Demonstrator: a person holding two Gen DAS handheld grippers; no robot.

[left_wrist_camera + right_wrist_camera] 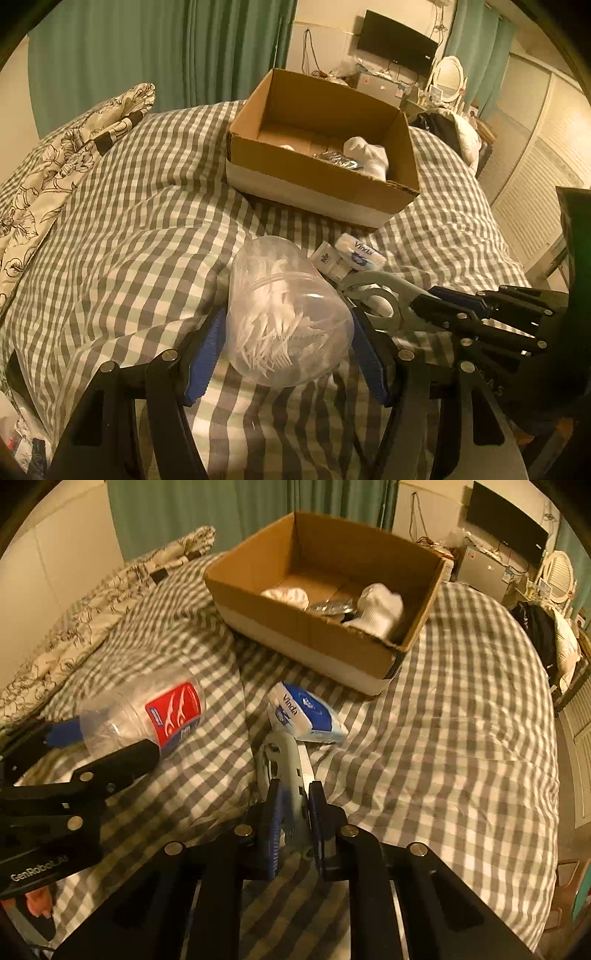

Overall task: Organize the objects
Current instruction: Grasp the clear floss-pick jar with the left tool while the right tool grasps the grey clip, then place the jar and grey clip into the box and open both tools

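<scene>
My left gripper [288,343] is shut on a clear plastic jar of white floss picks [284,314], held on its side just above the checked bedspread; the jar's red label shows in the right wrist view [173,712]. My right gripper [293,812] is shut on the handle of grey scissors [286,768], which also show in the left wrist view [380,295]. A blue and white Vinda tissue pack [306,712] lies just beyond the scissors. An open cardboard box [369,664] sits farther back and holds white socks [380,605] and a foil pack [332,609].
A small white packet [328,260] lies beside the tissue pack [360,253]. A floral quilt [55,158] is bunched at the bed's left edge. Green curtains, a wall TV [397,44] and a dresser with mirror stand beyond the bed. The bed drops off at the right.
</scene>
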